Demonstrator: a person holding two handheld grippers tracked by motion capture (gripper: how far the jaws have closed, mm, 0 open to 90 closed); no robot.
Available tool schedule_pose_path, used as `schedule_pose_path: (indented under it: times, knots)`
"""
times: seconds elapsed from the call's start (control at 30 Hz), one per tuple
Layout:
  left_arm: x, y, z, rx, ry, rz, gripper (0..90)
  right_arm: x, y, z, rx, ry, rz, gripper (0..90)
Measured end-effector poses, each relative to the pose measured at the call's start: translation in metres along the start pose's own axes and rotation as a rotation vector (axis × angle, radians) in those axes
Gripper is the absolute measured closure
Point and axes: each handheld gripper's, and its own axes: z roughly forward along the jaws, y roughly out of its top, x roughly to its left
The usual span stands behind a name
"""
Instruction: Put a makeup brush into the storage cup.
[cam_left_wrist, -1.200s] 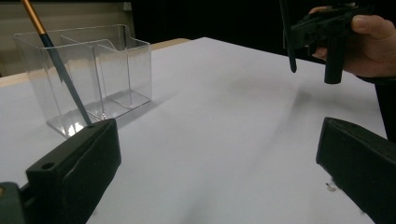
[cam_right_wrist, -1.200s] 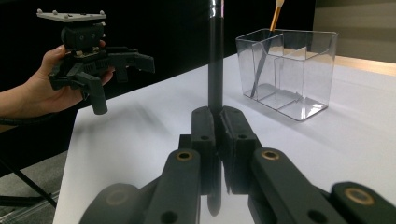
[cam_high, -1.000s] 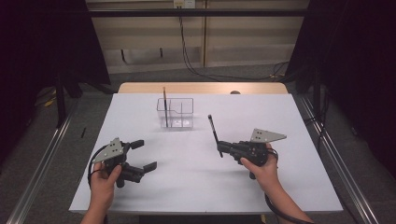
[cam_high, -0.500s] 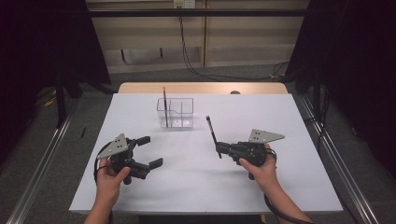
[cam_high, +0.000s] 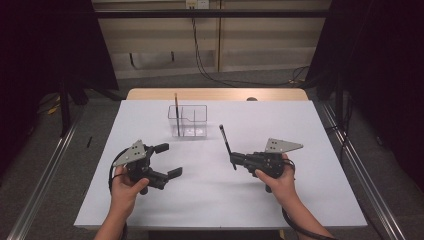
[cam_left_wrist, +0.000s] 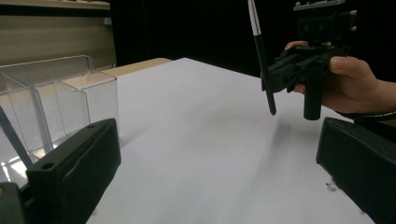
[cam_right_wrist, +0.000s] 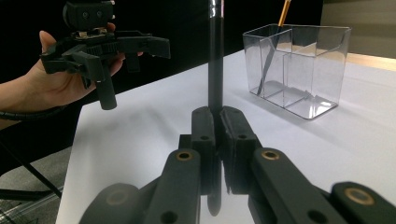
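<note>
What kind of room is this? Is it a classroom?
Probably a recording lab, not a classroom: a white table ringed by black curtains, loose cables along the wall, and hand-held grippers, the right gripper clamping a black pen.

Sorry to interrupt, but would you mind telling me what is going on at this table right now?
A person sits at a white table with a gripper in each hand. The right gripper is shut on a black pen, which is held up off the table at a tilt. The left gripper is open and holds nothing. Towards the far side stands a clear organizer box with compartments; an orange-tipped pencil already stands in its left compartment. The black pen is not yet in the box.
</note>
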Motion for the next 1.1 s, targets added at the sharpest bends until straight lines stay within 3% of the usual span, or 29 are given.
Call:
schedule_pose_path:
  times: [0.83,1.1]
  knots:
    - [-0.008,0.011,0.033,0.017,-0.020,0.008,0.0,0.001,0.000,0.000,0.001,-0.004,0.002,85.1]
    - [-0.010,0.014,0.045,0.008,-0.029,-0.006,0.0,0.001,-0.001,0.002,0.002,-0.001,0.001,85.1]
